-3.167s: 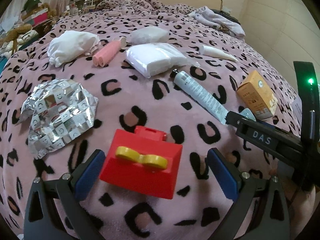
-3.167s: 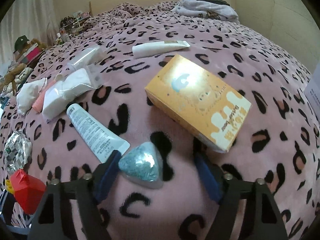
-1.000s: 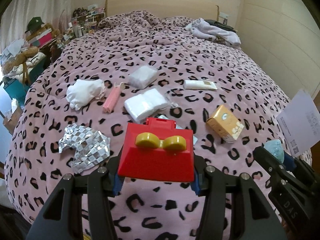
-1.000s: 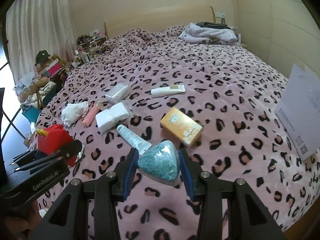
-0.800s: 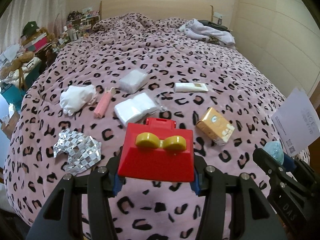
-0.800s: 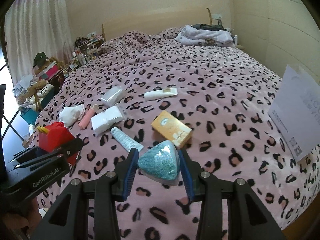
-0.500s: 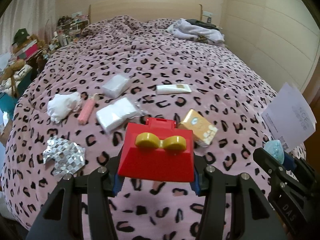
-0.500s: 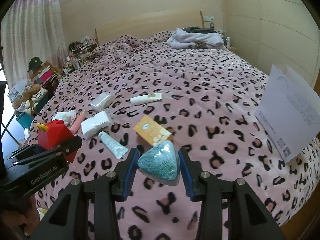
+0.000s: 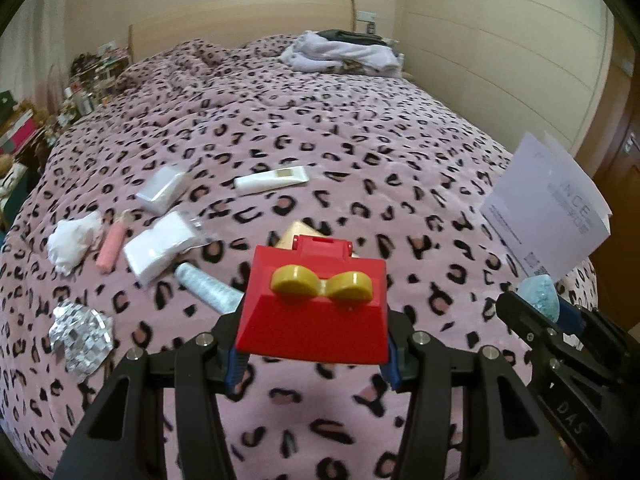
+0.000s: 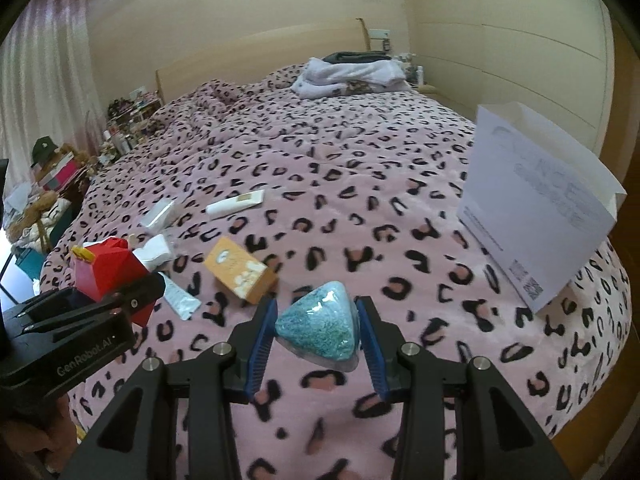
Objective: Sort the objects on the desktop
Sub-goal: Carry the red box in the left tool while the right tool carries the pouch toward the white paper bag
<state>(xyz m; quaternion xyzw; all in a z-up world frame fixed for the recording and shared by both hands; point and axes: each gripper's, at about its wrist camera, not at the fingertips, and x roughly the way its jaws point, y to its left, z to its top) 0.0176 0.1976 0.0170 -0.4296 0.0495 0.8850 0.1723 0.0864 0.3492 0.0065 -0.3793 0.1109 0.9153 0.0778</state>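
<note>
Right now both tools are raised above the bed (image 10: 400,152) near its foot edge. The left hand-held gripper (image 9: 312,364) is clamped on a red toy box (image 9: 316,304) with a yellow bow-shaped knob (image 9: 326,286). The right hand-held gripper (image 10: 318,348) pinches a triangular blue glitter pouch (image 10: 320,326) between its blue pads (image 10: 260,344). Down on the leopard-print blanket lie an orange carton (image 10: 240,270), a grey tube (image 9: 208,288), a white tube (image 9: 272,180), two white packets, a pink stick (image 9: 112,246) and crumpled silver foil (image 9: 80,334). A white paper bag (image 10: 536,208) stands at the bed's right edge.
</note>
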